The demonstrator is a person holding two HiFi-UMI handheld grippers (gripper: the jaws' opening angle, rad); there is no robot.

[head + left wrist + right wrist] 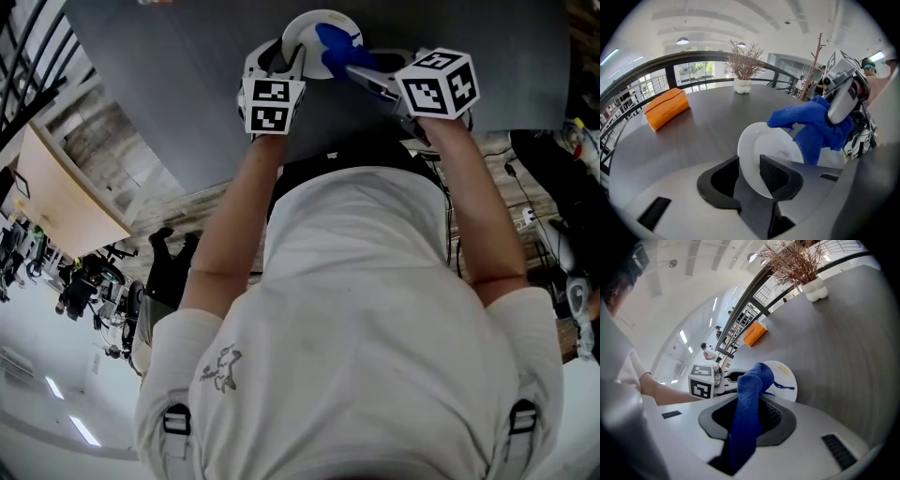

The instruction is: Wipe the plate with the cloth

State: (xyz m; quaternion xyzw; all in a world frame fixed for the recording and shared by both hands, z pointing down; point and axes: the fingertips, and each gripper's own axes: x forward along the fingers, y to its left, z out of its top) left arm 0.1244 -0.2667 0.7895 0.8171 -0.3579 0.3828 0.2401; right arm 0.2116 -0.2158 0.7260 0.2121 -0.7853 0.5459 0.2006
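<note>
While left claw [750, 165] opens around plate [765, 143], right claw [753, 403] clamps blue cloth [749, 380], orange box [666, 108] behind (not in head view)

In the head view the person's torso [375, 309] blocks the near edge of the worktop [169, 84]. The plate [764, 150] stands between the opening jaws of the left tongs [749, 164], its lower rim hidden behind them. The cloth [815, 126] covers its right side. The plate's yellow label [783, 369] is too small to read.

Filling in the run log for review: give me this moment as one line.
left gripper: jaws opening, plate between them | right gripper: shut on blue cloth | blue cloth: up against plate
</note>
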